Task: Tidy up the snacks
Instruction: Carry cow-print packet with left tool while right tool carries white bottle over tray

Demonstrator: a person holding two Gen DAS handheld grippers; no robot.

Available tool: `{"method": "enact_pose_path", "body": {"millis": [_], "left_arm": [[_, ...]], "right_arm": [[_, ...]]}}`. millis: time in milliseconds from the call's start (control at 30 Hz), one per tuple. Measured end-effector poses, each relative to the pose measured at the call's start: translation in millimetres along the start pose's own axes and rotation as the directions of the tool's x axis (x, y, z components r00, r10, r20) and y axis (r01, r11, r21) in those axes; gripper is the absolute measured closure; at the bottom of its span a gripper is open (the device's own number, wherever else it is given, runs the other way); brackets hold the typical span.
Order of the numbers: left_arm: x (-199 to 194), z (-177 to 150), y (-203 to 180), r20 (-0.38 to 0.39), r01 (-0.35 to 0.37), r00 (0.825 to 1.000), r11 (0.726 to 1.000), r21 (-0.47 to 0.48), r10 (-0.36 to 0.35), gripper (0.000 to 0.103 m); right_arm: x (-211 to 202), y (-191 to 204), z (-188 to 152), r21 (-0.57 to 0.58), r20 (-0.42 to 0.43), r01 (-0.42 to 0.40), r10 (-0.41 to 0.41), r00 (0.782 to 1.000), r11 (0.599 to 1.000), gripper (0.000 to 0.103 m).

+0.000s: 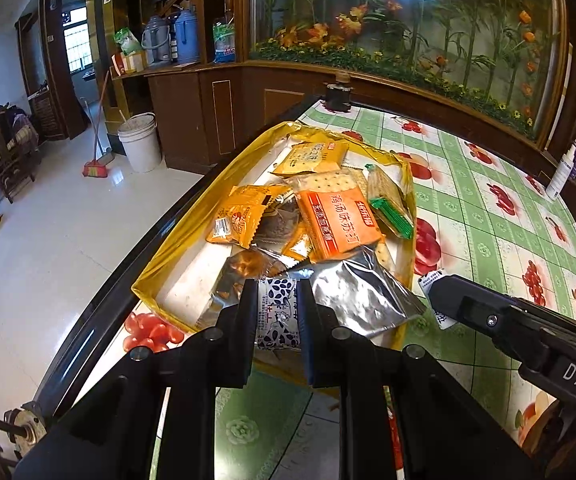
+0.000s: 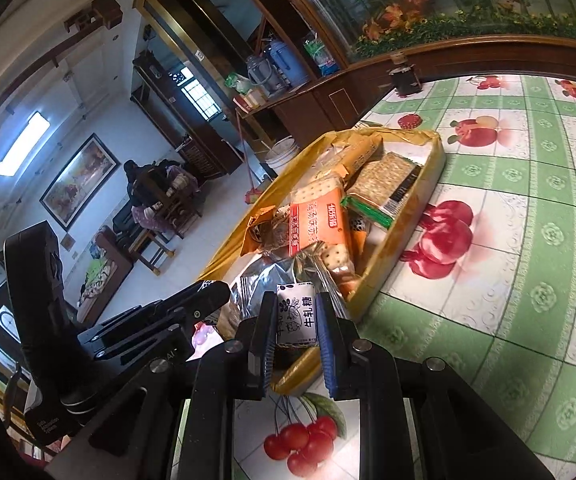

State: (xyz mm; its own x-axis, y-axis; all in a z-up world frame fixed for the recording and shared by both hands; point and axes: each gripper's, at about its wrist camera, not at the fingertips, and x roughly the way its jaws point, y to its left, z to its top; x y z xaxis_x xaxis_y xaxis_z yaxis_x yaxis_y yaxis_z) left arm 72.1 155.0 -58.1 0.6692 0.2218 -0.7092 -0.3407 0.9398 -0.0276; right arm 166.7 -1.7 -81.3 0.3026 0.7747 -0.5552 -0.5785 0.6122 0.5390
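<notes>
A yellow-rimmed tray (image 1: 146, 282) (image 2: 440, 152) on the table holds several snack packets: an orange cracker packet (image 1: 336, 216) (image 2: 320, 220), a green-edged cracker packet (image 1: 392, 204) (image 2: 384, 184) and a silver foil packet (image 1: 360, 296). My left gripper (image 1: 278, 286) hangs over the tray's near end, shut on a white nougat candy with a dark blue pattern (image 1: 278, 316). To its right, my right gripper (image 2: 295, 298) (image 1: 434, 286) is shut on a second white nougat candy (image 2: 296, 312) above the tray's near corner. In the right wrist view the left gripper (image 2: 216, 292) shows at the left.
The table wears a green checked cloth with fruit prints (image 1: 488, 216) (image 2: 508, 240). Its dark left edge (image 1: 128, 264) drops to a tiled floor with a white bucket (image 1: 140, 142) and broom. A dark jar (image 1: 338, 96) (image 2: 404, 78) stands at the far end, a white bottle (image 1: 564, 176) at the right.
</notes>
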Motion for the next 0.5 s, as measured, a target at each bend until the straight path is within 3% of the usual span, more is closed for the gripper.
{"method": "enact_pose_path", "body": {"millis": [500], "left_arm": [[26, 25, 9, -0.016, -0.002, 1.0, 1.0, -0.024, 0.002, 0.087]], "right_arm": [[39, -7, 50, 0.005, 0.017, 0.0, 0.0, 1.0, 1.0, 0.084]]}}
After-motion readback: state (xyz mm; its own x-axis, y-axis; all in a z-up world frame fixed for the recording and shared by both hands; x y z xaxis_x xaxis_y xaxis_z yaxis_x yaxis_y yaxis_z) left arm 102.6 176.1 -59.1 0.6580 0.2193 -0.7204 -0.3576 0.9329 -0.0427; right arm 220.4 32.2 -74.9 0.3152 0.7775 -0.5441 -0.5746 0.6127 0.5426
